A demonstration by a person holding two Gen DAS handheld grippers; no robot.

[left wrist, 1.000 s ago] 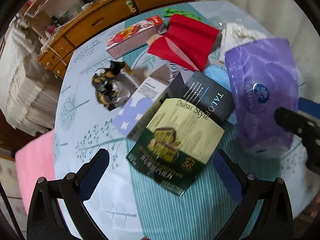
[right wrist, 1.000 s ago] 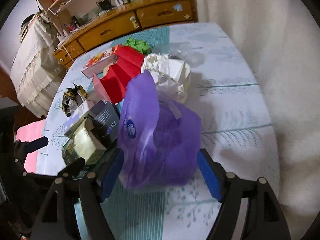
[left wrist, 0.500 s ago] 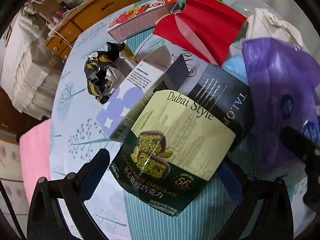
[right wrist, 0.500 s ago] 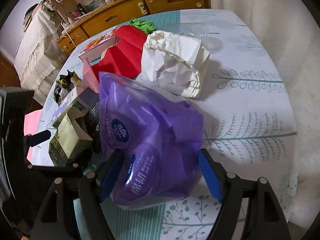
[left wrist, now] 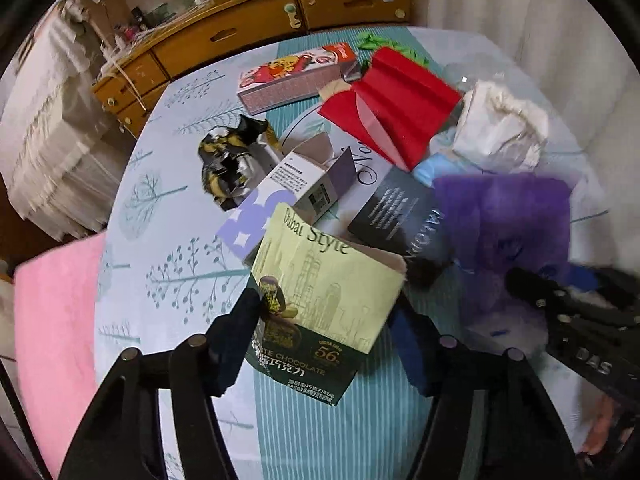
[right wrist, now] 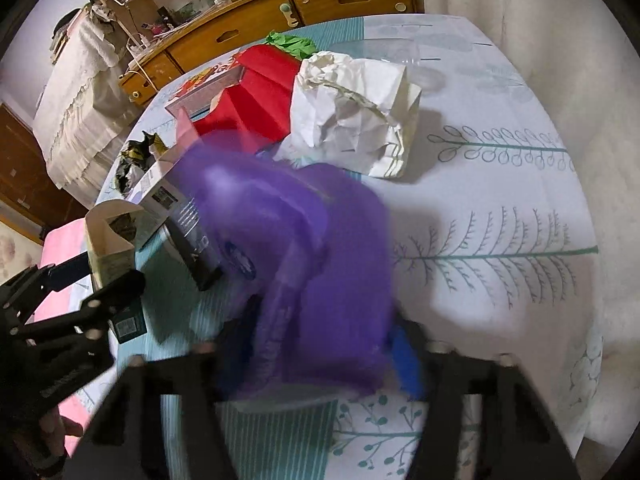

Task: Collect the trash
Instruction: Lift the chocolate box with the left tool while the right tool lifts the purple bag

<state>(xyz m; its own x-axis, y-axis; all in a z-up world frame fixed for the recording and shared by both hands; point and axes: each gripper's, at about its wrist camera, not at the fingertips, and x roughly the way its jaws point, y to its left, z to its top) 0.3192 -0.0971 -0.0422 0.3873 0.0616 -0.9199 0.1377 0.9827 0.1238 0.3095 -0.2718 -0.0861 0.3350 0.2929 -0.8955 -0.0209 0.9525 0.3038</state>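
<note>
My left gripper point(left wrist: 328, 332) is shut on a green and cream chocolate box point(left wrist: 320, 296), which also shows in the right wrist view point(right wrist: 112, 240). My right gripper point(right wrist: 316, 356) is shut on a purple plastic tissue pack point(right wrist: 320, 272), blurred by motion; it also shows in the left wrist view point(left wrist: 508, 232). Other trash lies on the table: a black box point(left wrist: 400, 212), a white and lilac carton point(left wrist: 288, 188), a crumpled foil wrapper point(left wrist: 228, 164), a red folded paper point(left wrist: 392, 108), a long snack box point(left wrist: 296, 76) and a crumpled white paper bag point(right wrist: 352, 112).
The table point(right wrist: 500, 216) has a pale cloth with tree prints and a teal striped band. A pink stool point(left wrist: 52, 320) stands at its left edge. A wooden cabinet point(left wrist: 260, 28) runs along the back. A white curtain point(right wrist: 560, 40) hangs on the right.
Both grippers have closed: the left on the chocolate box, the right on the purple tissue pack. The purple pack is moving and blurred.
</note>
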